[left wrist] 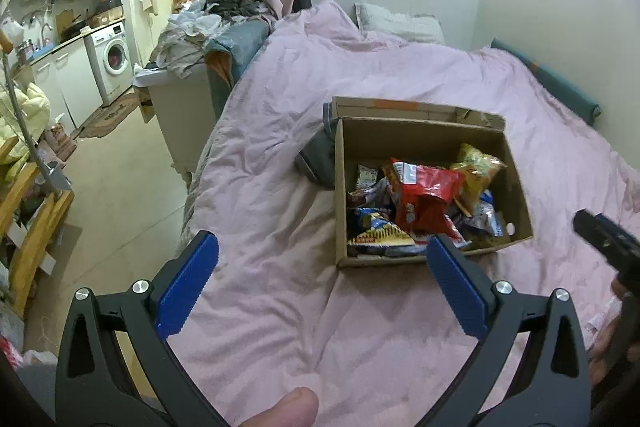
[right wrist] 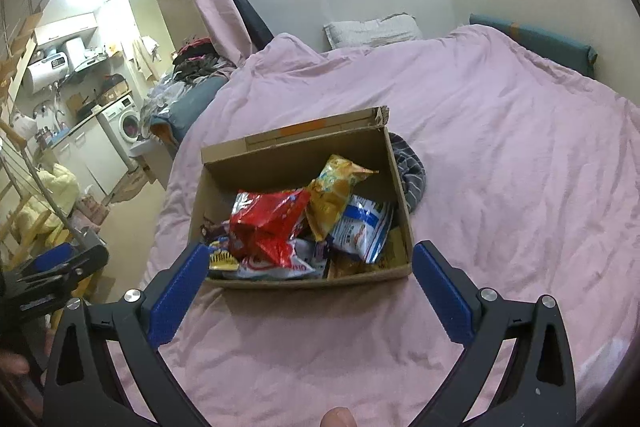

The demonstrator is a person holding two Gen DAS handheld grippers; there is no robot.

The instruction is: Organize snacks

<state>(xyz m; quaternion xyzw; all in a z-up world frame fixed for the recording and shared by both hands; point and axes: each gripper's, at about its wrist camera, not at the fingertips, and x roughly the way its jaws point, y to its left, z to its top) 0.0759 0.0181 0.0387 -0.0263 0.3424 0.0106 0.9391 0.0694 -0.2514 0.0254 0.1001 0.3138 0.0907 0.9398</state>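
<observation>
An open cardboard box (left wrist: 342,187) sits on a pink bed cover and holds several snack bags. A red bag (left wrist: 424,199) lies on top, with a yellow bag (left wrist: 478,175) beside it. In the right wrist view the same box (right wrist: 298,155) shows the red bag (right wrist: 268,223), the yellow bag (right wrist: 332,199) and a white-and-blue bag (right wrist: 362,231). My left gripper (left wrist: 322,251) is open and empty, above the cover just in front of the box. My right gripper (right wrist: 310,259) is open and empty, its fingers either side of the box's near wall.
A dark grey cloth (left wrist: 318,159) lies against the box's far side, striped in the right wrist view (right wrist: 410,171). Pillows (left wrist: 400,25) lie at the bed head by the wall. Left of the bed are a laundry pile (left wrist: 200,31), a washing machine (left wrist: 112,59) and wooden shelving (left wrist: 28,227).
</observation>
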